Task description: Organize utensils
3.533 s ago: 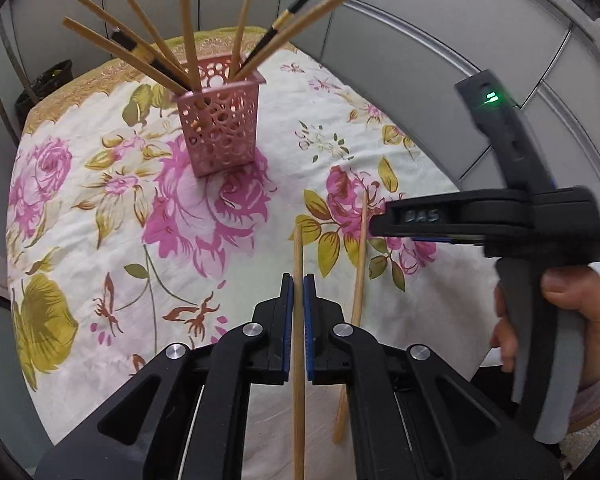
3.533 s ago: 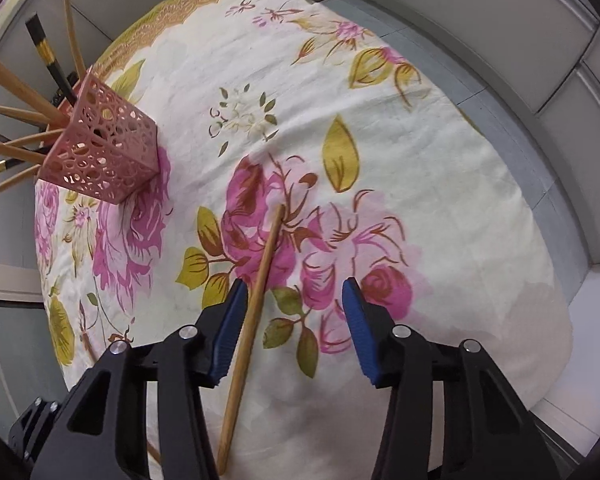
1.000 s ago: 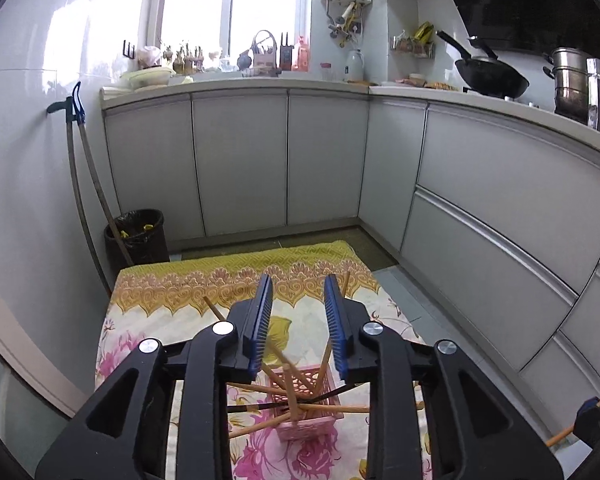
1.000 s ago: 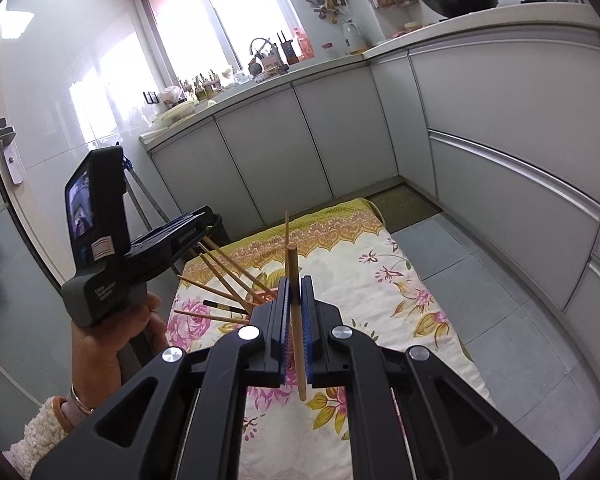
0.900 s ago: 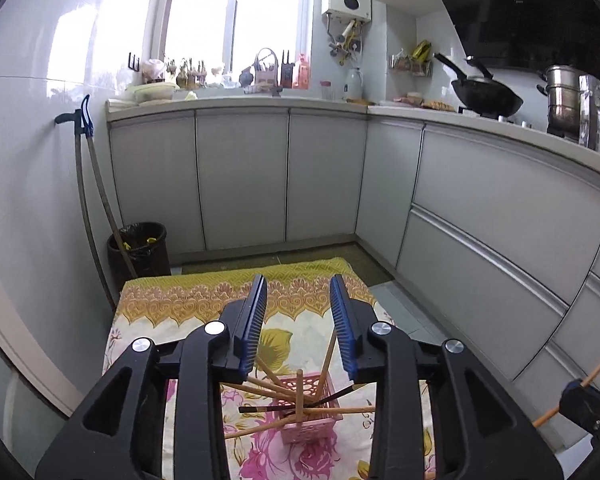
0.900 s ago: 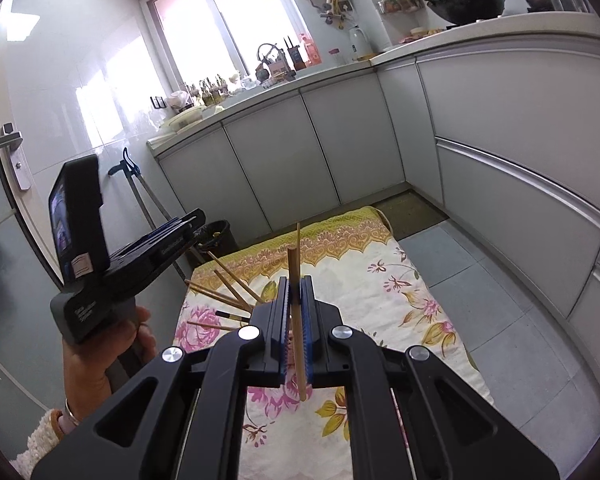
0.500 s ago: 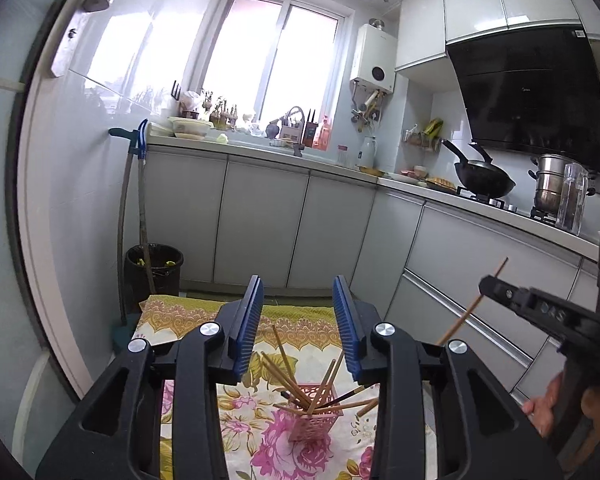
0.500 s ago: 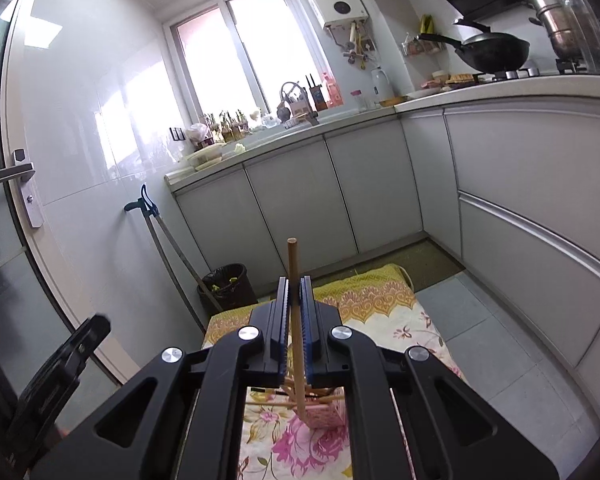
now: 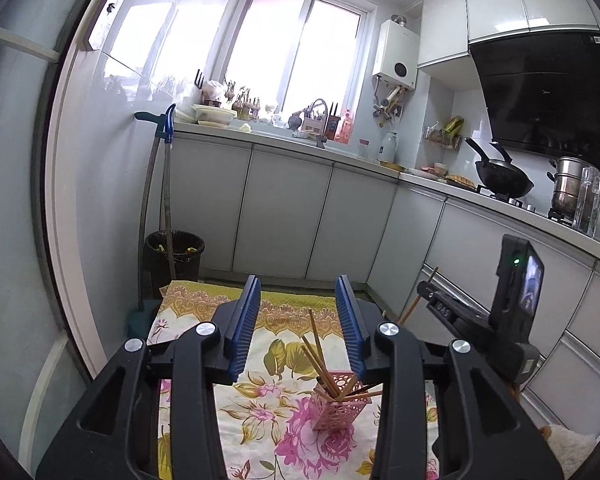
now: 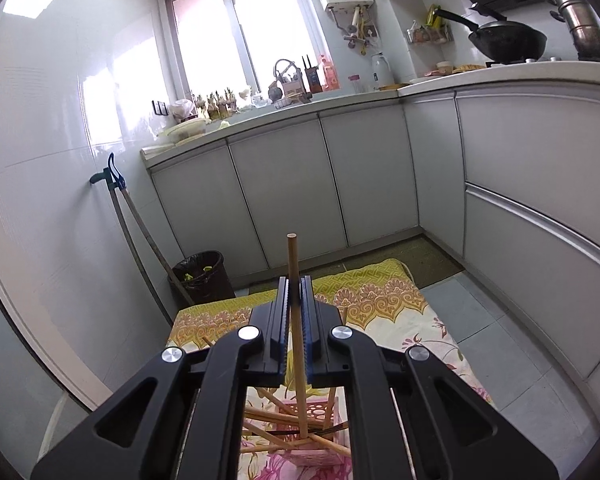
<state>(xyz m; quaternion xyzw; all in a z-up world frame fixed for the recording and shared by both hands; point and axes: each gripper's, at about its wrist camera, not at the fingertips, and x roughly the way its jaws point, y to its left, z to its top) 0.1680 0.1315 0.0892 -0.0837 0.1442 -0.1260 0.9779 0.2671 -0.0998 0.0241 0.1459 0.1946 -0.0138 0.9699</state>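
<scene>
Pinching a light, stiff, slippery chopstick (image 10: pixel 294 312) mid-shaft at lower centre, the right gripper (image 10: pixel 294 320) holds it upright over the pink holder (image 10: pixel 320 412), while the empty left gripper (image 9: pixel 298 320) is opening.

Little can be read here. In the left wrist view, the black body of the right gripper (image 9: pixel 434 280) carries small pale characters on its side — they look like "DAS" or "045", though the print is too small and slanted to be sure. On the dark range hood (image 9: pixel 548 92) a faint brand mark sits near the middle of the glass panel — too dim to make out. The bottles and packets on the far bench (image 9: pixel 300 142) bear labels, none of them legible.
</scene>
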